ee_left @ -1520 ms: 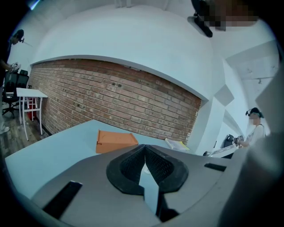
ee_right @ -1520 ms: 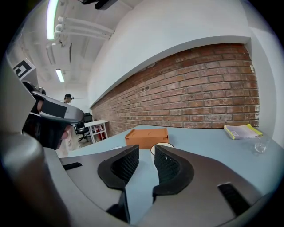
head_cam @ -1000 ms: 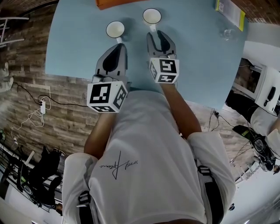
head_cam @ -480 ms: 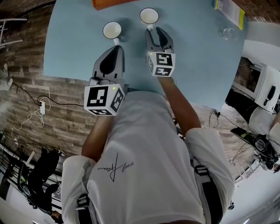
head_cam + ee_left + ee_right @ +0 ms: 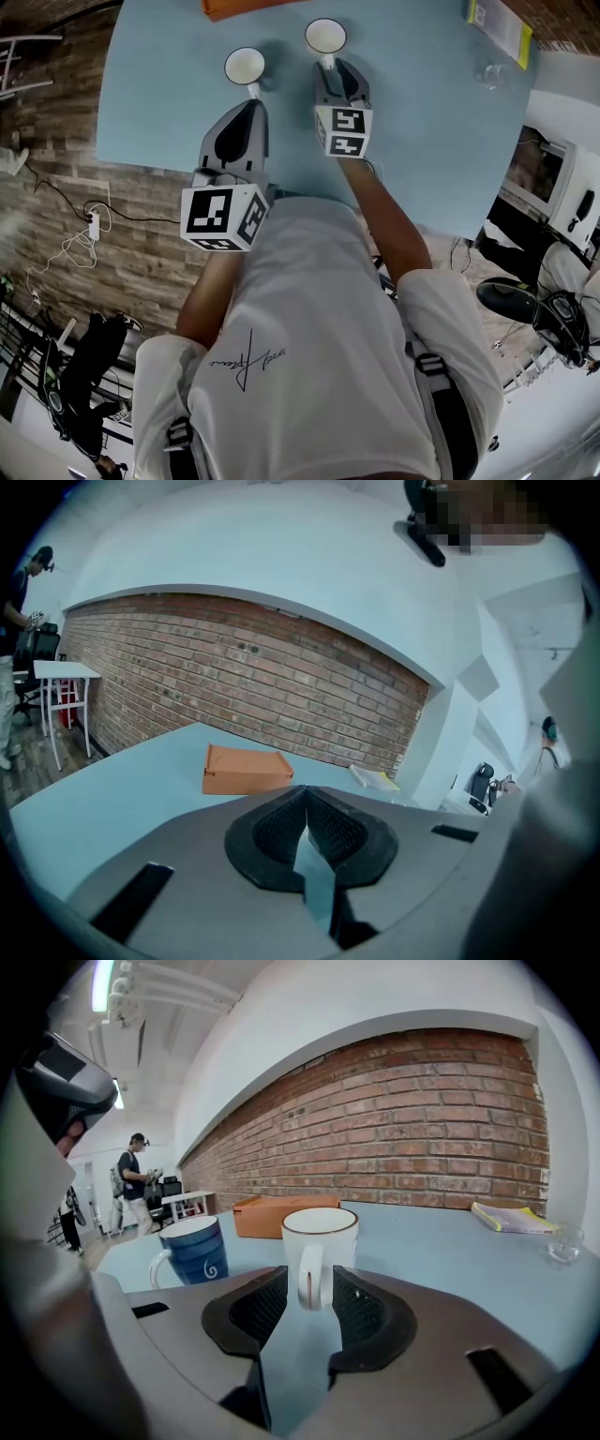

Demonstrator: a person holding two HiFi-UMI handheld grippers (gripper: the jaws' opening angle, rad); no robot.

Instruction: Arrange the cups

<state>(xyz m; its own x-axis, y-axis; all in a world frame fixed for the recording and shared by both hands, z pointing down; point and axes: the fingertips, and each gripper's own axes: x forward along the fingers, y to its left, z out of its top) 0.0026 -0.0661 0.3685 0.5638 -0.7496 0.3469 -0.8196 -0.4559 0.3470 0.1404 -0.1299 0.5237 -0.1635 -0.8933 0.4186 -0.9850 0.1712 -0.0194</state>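
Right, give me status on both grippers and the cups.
Left gripper shut, empty. Right gripper open, jaws just opened wider, white cup handle between them, ungripped. Blue cup stands apart to its left. Nothing in the way.

You have two cups, both upright and empty, on the light-blue worktop (image 5: 159, 103). The white cup (image 5: 321, 1237) has a thin brown rim. It stands farther from you, with its loop handle turned straight back toward you. The blue cup (image 5: 197, 1252) is dark blue outside with paler bands and a small white swirl, and white inside. It stands left of the white cup and a little nearer you, close but apart, with its white handle also facing your side.
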